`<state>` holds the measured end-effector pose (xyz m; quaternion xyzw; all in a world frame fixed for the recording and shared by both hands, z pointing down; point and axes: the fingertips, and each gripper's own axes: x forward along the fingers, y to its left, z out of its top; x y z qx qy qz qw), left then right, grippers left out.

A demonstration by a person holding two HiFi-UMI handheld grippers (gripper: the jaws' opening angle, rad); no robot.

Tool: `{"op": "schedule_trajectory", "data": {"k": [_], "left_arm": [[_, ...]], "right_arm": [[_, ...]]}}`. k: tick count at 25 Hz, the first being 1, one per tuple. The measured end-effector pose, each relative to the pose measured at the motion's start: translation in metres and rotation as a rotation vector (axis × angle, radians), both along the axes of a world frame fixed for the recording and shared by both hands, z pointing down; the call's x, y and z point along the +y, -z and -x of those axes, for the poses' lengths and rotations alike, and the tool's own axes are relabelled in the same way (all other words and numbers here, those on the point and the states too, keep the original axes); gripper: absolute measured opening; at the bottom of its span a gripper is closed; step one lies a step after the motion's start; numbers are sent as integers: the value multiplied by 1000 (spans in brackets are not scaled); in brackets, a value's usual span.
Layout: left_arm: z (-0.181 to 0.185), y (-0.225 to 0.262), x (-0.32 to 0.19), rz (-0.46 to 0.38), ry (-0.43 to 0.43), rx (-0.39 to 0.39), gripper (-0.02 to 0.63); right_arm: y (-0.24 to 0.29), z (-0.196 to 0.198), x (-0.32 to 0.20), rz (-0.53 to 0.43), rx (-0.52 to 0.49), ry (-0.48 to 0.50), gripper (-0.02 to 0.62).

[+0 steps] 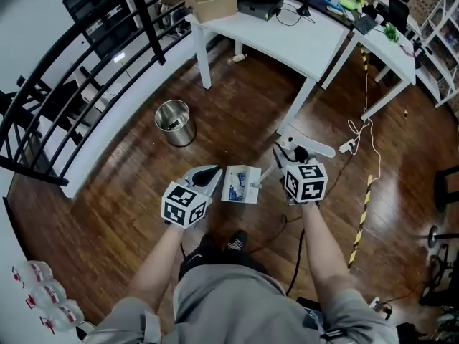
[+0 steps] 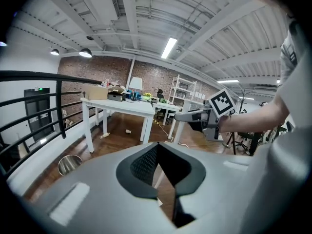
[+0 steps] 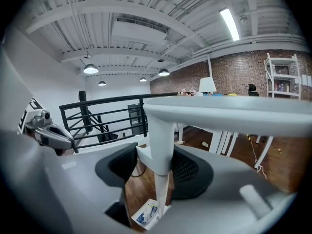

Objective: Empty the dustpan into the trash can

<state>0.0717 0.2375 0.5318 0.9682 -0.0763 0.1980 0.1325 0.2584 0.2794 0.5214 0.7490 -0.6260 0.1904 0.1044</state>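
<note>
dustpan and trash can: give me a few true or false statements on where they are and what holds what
The dustpan carries a blue-and-white packet. True.
The left tongs grip the dustpan. False: they are open and empty; the right tongs grip its handle.
The trash can stands on the wood floor near the railing. True.
The dustpan is tipped over the trash can. False: it is held well short of it.

You're in a loft-style office on a mezzanine. Ahead of the jaws stand 2 white desks (image 1: 287,41) loaded with computer gear, backed by a brick wall (image 2: 146,77) and white shelving (image 2: 185,89). A black railing (image 1: 72,56) runs left of the jaws, dark wood floor (image 1: 237,113) lies below them, and pendant lamps (image 2: 85,53) hang above.
</note>
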Motion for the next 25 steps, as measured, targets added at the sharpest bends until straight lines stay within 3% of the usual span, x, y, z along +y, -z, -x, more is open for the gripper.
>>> {"op": "schedule_trajectory", "data": {"k": [10,25], "left_arm": [[44,40,-95,-74,104,47,6],[97,111,-282,-169,113,146,5]], "right_arm": [[64,31,-82,-71,28,76,196],[219,101,-253,-240,128,128,195]]}}
